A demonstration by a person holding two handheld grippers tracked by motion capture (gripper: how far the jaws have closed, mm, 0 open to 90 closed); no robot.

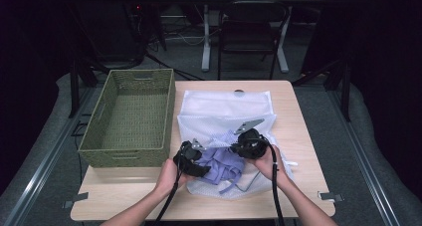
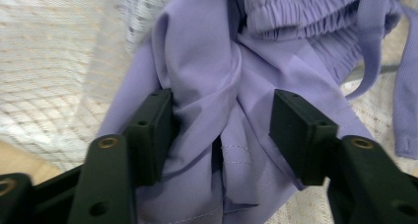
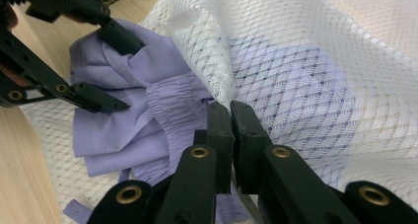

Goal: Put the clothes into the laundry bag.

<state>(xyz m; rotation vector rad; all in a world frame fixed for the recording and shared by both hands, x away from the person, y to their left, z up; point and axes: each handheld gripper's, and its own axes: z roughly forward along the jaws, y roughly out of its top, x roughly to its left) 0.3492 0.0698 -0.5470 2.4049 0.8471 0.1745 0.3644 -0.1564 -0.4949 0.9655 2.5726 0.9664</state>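
Observation:
A purple garment [image 1: 219,162] lies half inside a white mesh laundry bag [image 1: 224,109] on the wooden table [image 1: 124,191]. My left gripper [image 1: 202,167] is at the garment's near left end. In the left gripper view it [image 2: 224,130] stands open, with a bunched fold of the purple garment [image 2: 207,61] between its jaws. My right gripper [image 1: 235,147] is shut on the bag's open edge and holds it up, its tips [image 3: 229,110] pinching the mesh bag [image 3: 305,61] just over the garment's [image 3: 123,125] gathered waistband. The left gripper [image 3: 116,71] also appears there, open astride the cloth.
A green woven basket [image 1: 124,159] stands empty on the table's left side, close to the bag. Bare tabletop runs along the near edge. A dark chair [image 1: 249,32] and table legs stand on the floor beyond the far edge.

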